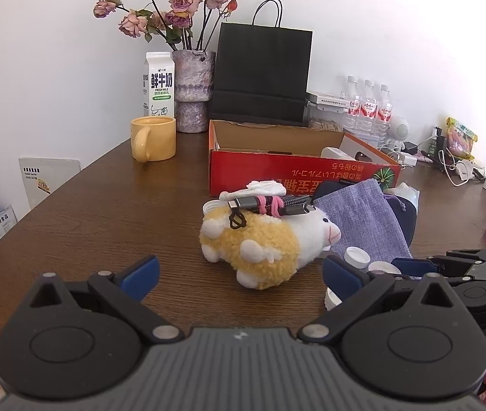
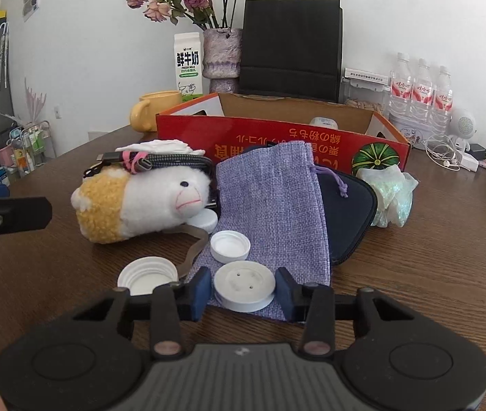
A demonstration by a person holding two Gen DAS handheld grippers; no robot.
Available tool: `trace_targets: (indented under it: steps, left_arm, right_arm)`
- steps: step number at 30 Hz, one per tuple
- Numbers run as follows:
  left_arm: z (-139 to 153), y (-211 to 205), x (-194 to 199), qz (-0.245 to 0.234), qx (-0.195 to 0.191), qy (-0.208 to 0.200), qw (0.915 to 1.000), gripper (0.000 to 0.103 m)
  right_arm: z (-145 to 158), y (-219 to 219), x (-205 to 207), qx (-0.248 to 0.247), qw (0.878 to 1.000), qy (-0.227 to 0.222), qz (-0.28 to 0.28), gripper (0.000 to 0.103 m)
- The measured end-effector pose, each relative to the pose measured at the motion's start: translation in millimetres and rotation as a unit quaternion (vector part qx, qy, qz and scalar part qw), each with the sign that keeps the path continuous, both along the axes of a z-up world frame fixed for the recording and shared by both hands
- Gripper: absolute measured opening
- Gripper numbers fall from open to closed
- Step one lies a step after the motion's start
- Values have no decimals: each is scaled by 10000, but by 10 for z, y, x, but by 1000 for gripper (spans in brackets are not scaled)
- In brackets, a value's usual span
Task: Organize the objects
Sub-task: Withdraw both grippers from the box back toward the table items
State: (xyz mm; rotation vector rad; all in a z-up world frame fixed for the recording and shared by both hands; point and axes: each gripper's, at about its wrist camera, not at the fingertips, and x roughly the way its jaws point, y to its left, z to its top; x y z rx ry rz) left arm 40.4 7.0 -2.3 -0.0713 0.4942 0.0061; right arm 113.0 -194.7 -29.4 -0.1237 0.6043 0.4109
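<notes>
The white disc (image 2: 244, 285) lies on the purple pouch's (image 2: 270, 202) near edge, framed by the right hand-held gripper (image 2: 243, 291), whose fingers are spread either side without clear contact. The disc should be centred, then pinched across its rim, so the pouch is not dragged. A cap (image 2: 230, 246) sits at 12 o'clock, the plush (image 2: 140, 202) at 10, the red box (image 2: 277, 144) beyond. The left hand-held gripper (image 1: 239, 274) is spread wide, empty, facing the plush

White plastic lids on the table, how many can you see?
4: one between the right gripper's fingers, one on the purple pouch, one left, one under the plush.
</notes>
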Motion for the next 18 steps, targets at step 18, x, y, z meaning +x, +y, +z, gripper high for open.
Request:
trace_targets:
  steps: [18]
  left_arm:
    - [-191, -308, 66, -498, -14, 407, 9979, 103]
  right_arm:
    - [186, -327, -334, 269, 9969, -678, -299, 38]
